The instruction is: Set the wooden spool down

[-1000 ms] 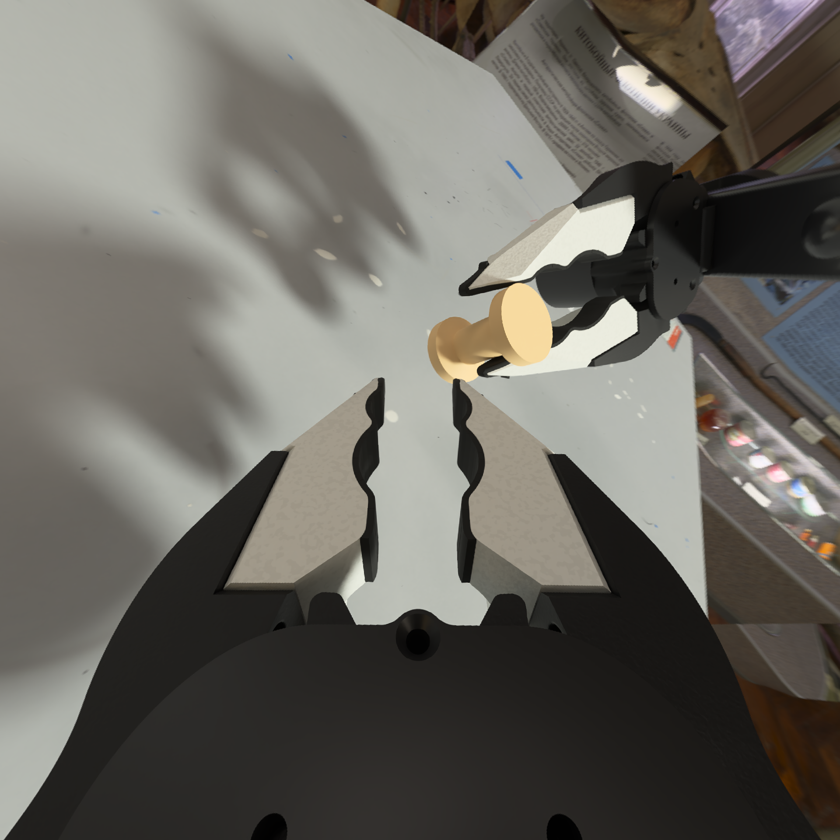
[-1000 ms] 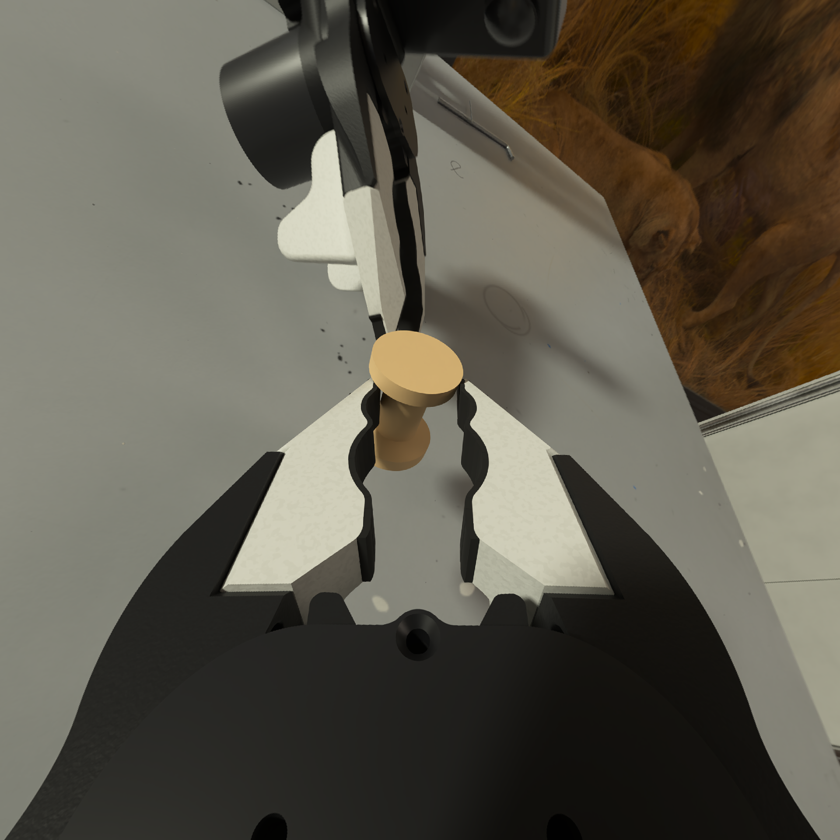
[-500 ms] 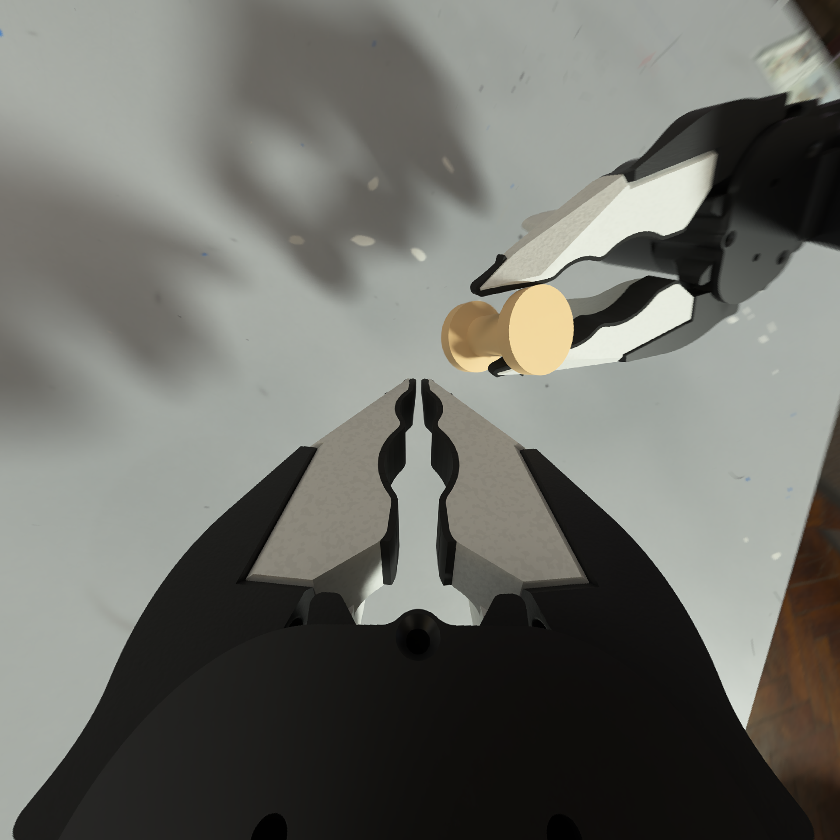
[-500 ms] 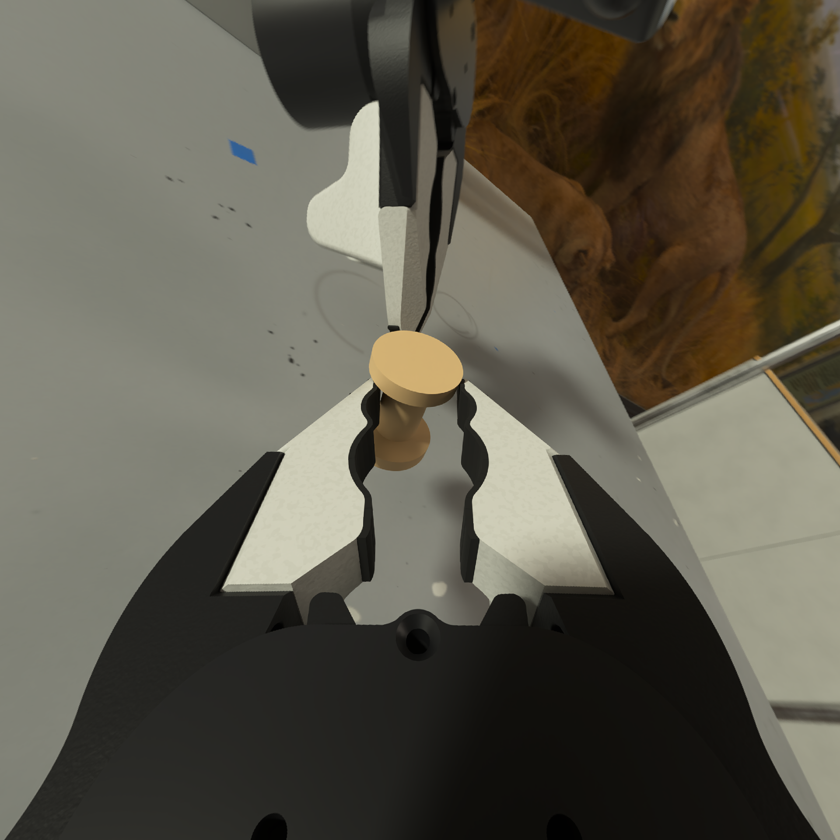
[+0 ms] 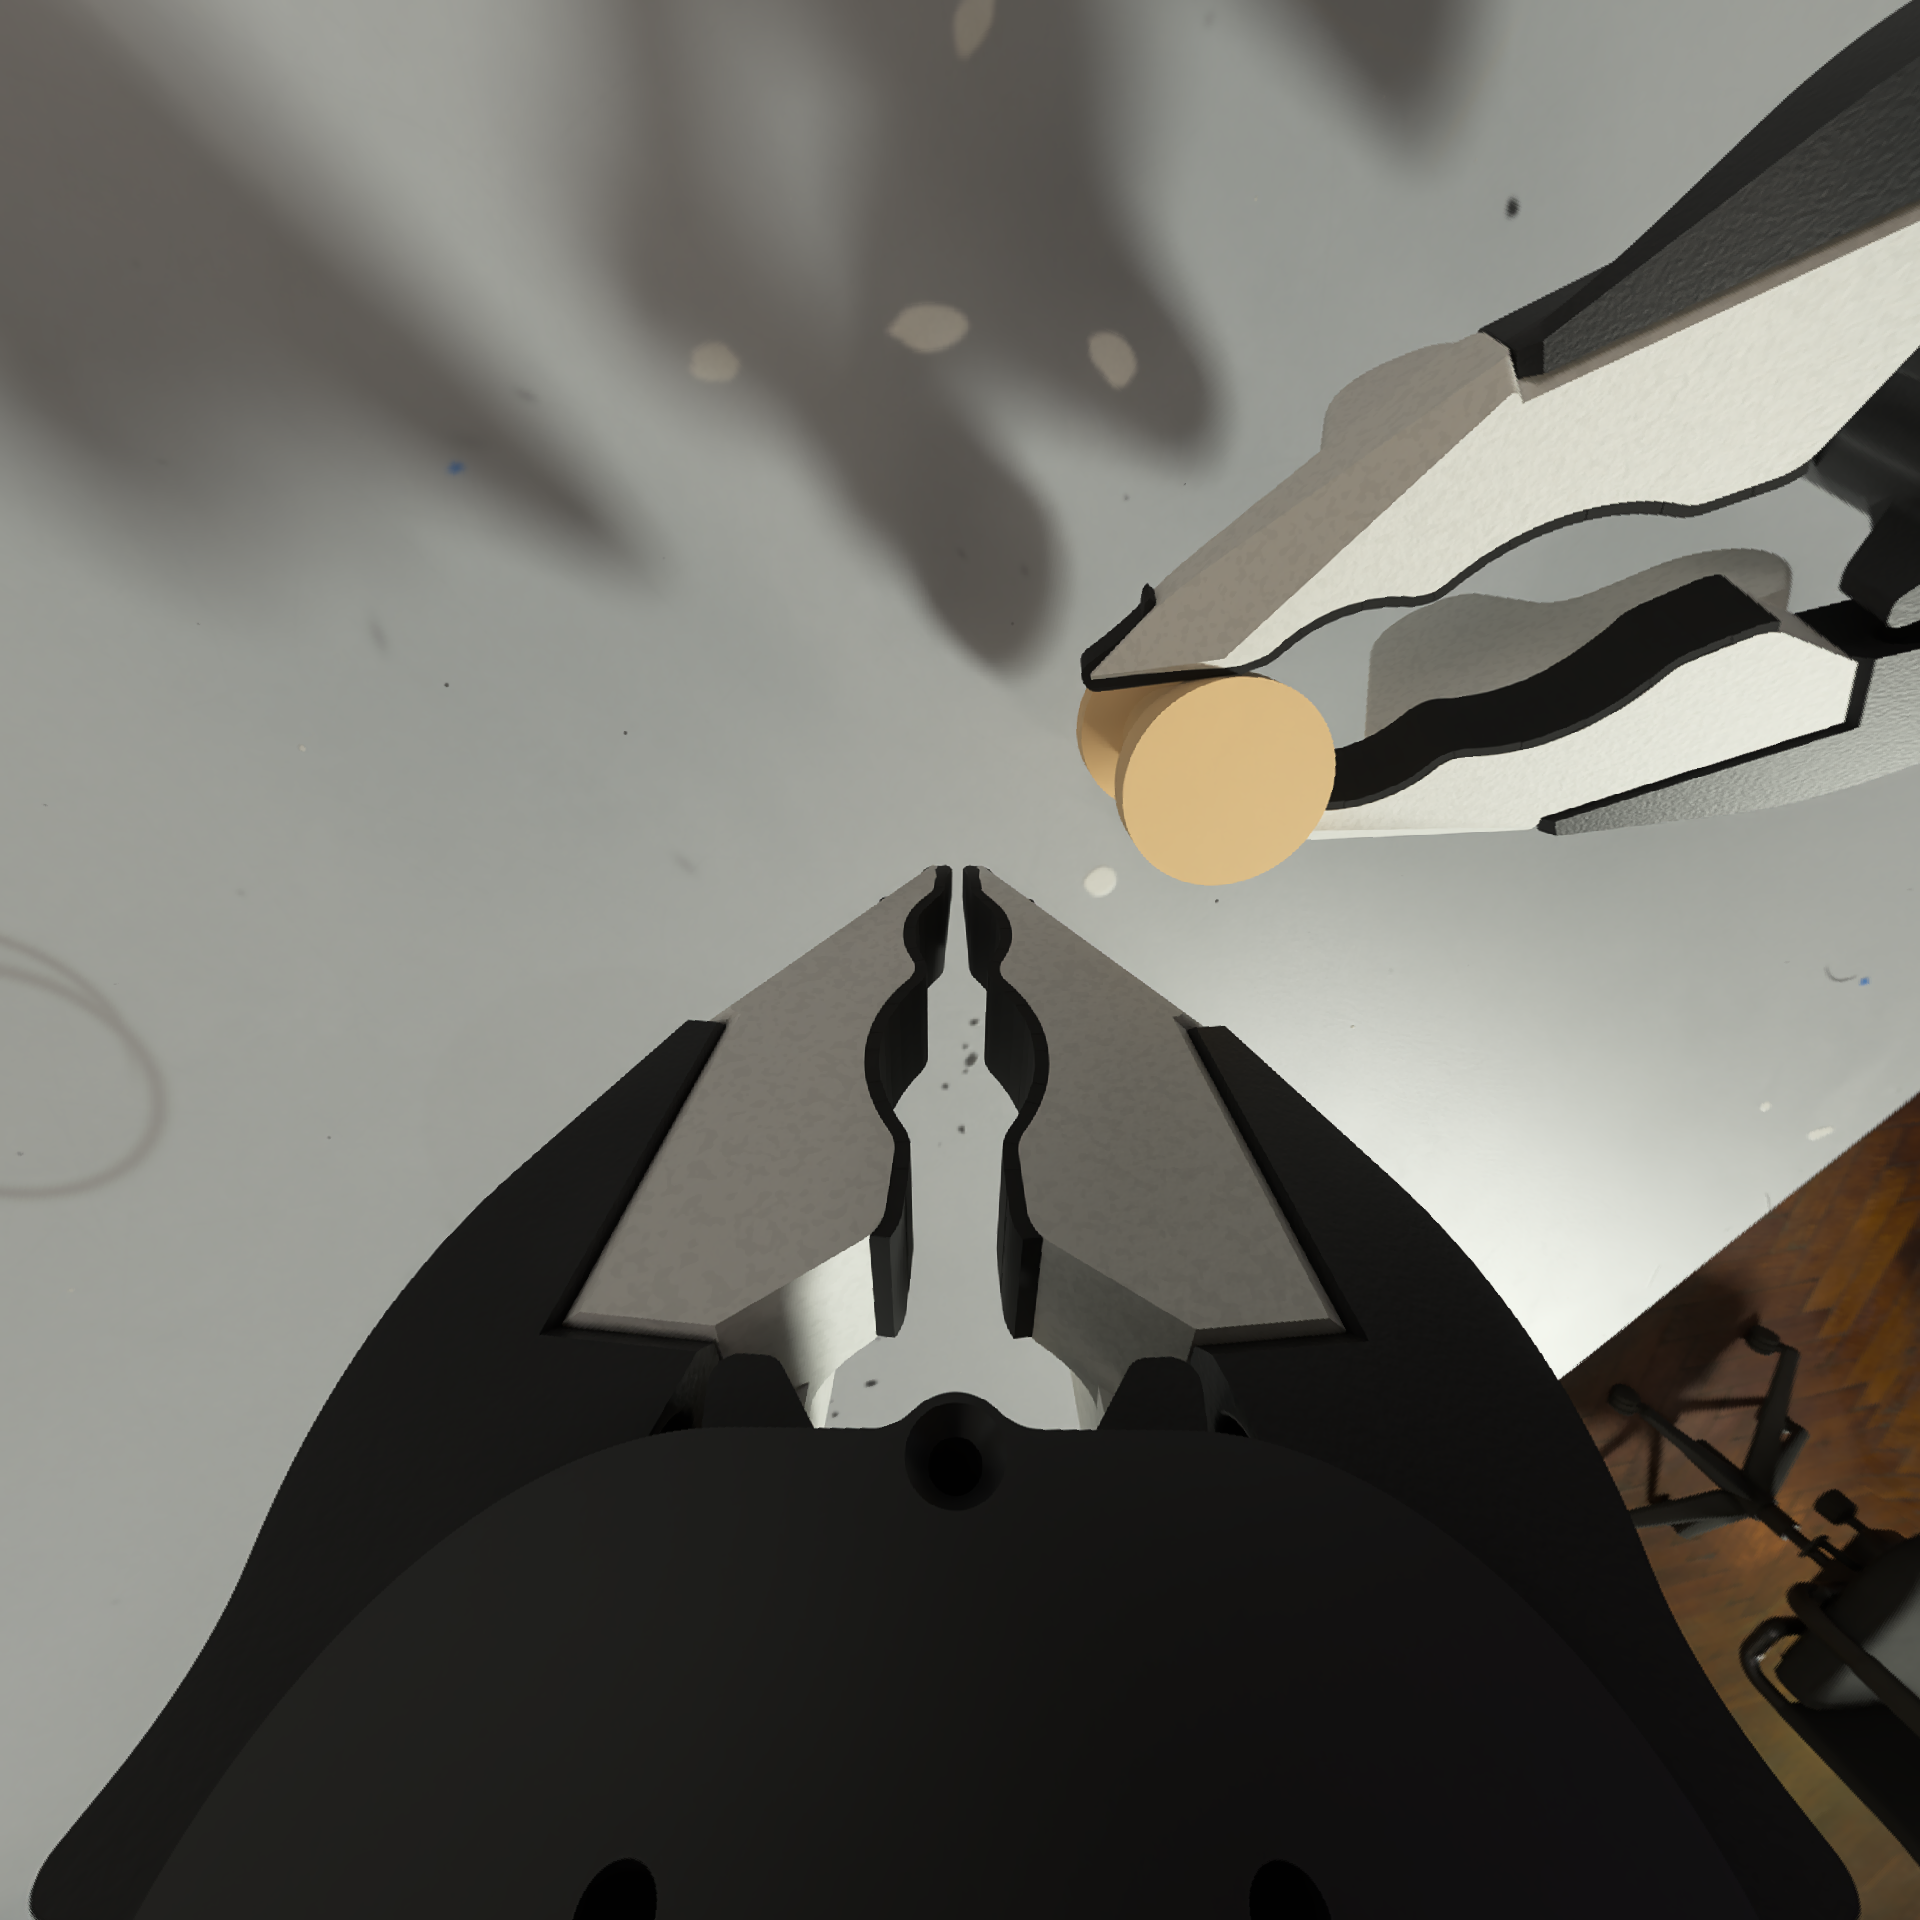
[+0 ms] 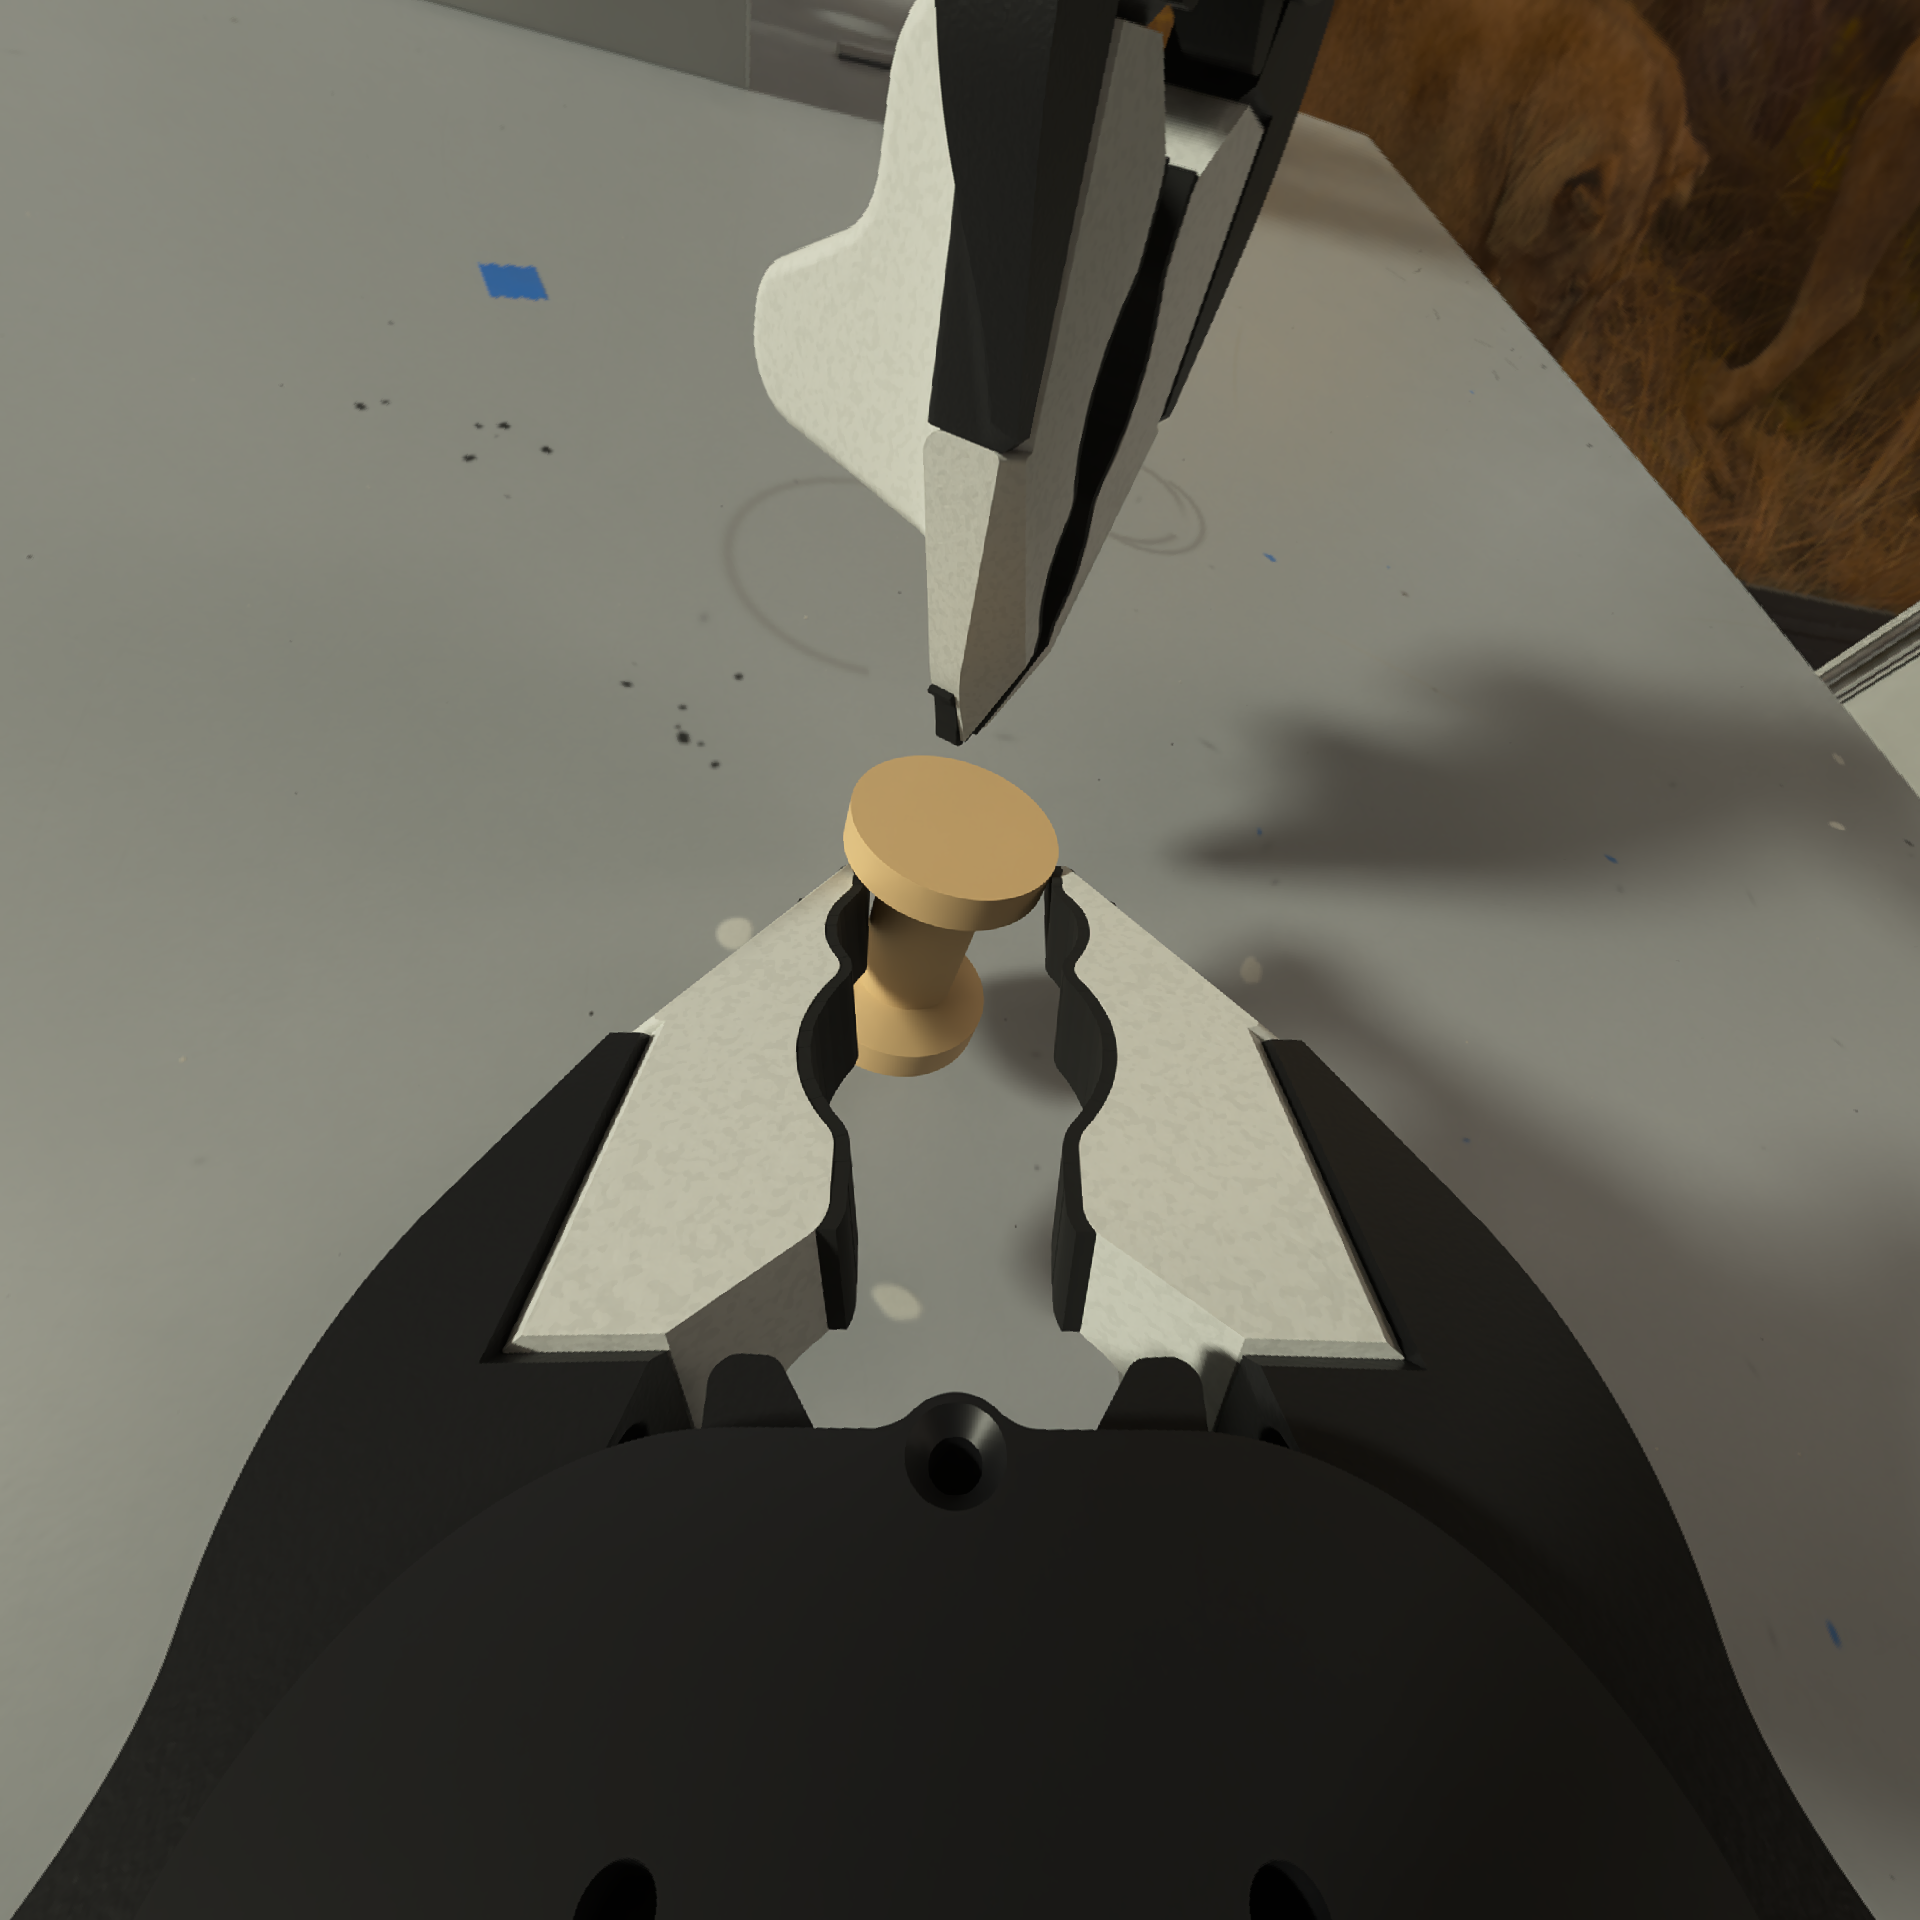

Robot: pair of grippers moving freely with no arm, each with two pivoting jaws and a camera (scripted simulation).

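The tan wooden spool [image 6: 951, 842] hangs above the grey table [image 6: 312, 727], its wide top disc pinched between the fingertips of my right gripper [image 6: 953, 883]. Its stem and lower disc hang between the fingers, off the table. In the left wrist view the spool [image 5: 1226, 779] shows end-on in the right gripper [image 5: 1205, 748], up and to the right of my left gripper [image 5: 956, 873]. The left gripper is shut and empty. In the right wrist view the left gripper [image 6: 951, 717] points down, its tips just beyond the spool and apart from it.
The table's edge runs at the lower right of the left wrist view, with wooden floor [image 5: 1766, 1299] and a chair base [image 5: 1787, 1558] below. In the right wrist view the table ends at the right against a brown backdrop [image 6: 1662, 312]. A blue tape mark [image 6: 511, 281] lies far left.
My left gripper has closed from open to shut and stands closer to the right gripper. The spool stays held in the right gripper, which has swung over the table.
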